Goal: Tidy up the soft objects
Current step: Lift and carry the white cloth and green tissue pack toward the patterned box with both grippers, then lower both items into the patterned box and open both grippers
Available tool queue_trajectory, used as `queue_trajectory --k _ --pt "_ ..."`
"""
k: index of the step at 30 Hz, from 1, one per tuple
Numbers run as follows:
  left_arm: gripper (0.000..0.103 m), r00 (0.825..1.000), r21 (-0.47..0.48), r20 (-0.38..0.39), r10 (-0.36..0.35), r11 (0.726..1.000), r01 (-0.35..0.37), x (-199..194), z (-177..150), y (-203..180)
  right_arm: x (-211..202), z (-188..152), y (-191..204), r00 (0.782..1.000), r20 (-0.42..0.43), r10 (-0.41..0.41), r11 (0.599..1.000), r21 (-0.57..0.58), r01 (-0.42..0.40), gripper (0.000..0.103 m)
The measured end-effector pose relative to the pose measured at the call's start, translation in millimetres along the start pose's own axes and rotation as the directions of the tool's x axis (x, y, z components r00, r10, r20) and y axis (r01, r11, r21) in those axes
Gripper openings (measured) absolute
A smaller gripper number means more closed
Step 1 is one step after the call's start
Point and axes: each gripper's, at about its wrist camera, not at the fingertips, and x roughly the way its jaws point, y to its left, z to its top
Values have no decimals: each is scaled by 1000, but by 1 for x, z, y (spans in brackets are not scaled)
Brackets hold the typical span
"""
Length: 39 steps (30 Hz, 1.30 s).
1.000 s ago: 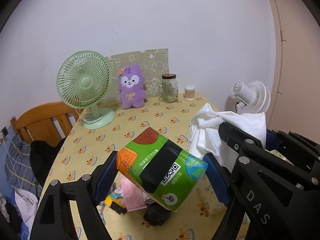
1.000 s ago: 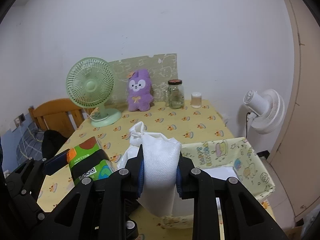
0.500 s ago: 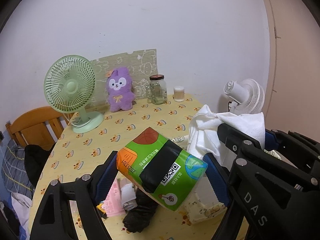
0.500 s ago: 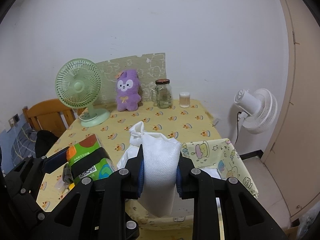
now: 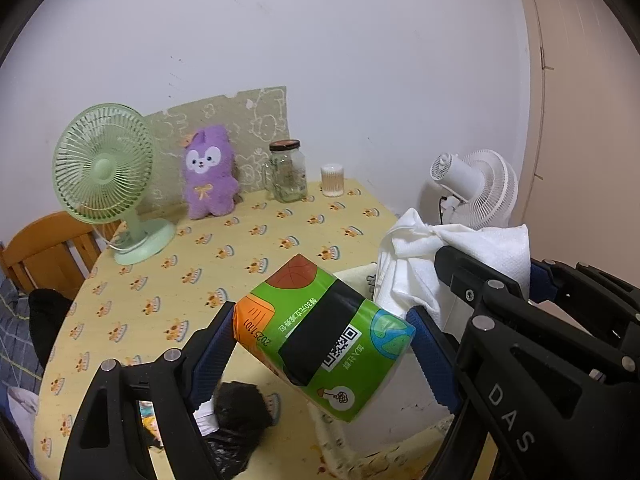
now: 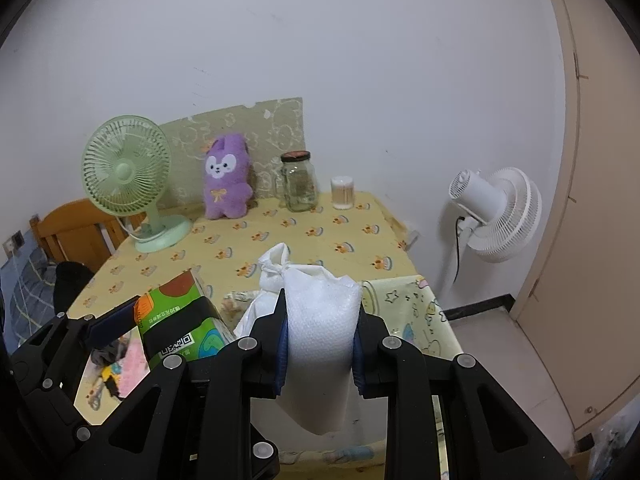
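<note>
My left gripper [image 5: 320,342] is shut on a green tissue pack [image 5: 324,336] and holds it in the air above the table's front edge. It also shows in the right wrist view [image 6: 180,326]. My right gripper [image 6: 320,344] is shut on a white cloth bundle [image 6: 316,328], held above a yellow fabric bin [image 6: 412,304]. The white cloth [image 5: 424,264] sits right of the pack in the left wrist view. A purple plush [image 5: 210,172] stands at the table's back.
A green desk fan [image 5: 108,176], a glass jar [image 5: 286,172] and a small white cup [image 5: 332,180] stand at the back. A black item [image 5: 236,404] and small clutter lie under the left gripper. A white fan [image 6: 496,212] stands right of the table; a wooden chair [image 5: 44,248] left.
Both grippers have risen and drawn back a little with their loads; the table looks further below. The grips have not changed.
</note>
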Motion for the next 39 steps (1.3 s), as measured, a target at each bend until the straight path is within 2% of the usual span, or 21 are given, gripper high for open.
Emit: queue_trajectory --k 15,24,25,27,28,29,34,39 --pt "86 995 39 -101 -18 999 22 44 -1 -24 37 -9 -33 997 -64 -40 999 27 41 28" --pt "88 990 73 -136 -35 996 45 48 -3 -31 50 -11 -40 996 -84 -31 999 27 33 31" --pt "88 989 74 -139 -40 996 51 48 -3 -31 50 -12 -40 996 -83 -36 999 26 38 35" --pt "89 988 79 -143 -57 995 68 48 -4 -32 51 -12 -39 995 -82 -49 998 20 51 54" --pt "91 988 78 -142 -64 994 76 48 -4 -32 51 -12 -39 995 -84 -56 998 16 58 70" --pt "92 988 77 -141 -67 994 79 48 -3 -32 51 -12 -39 995 -80 -57 998 17 58 76" --pt "97 990 81 -131 -61 994 72 46 -2 -32 46 -11 -40 996 -61 -62 998 29 64 85" --pt "99 991 83 -118 -62 994 72 40 -1 -31 40 -10 -40 996 -64 -68 997 32 70 87"
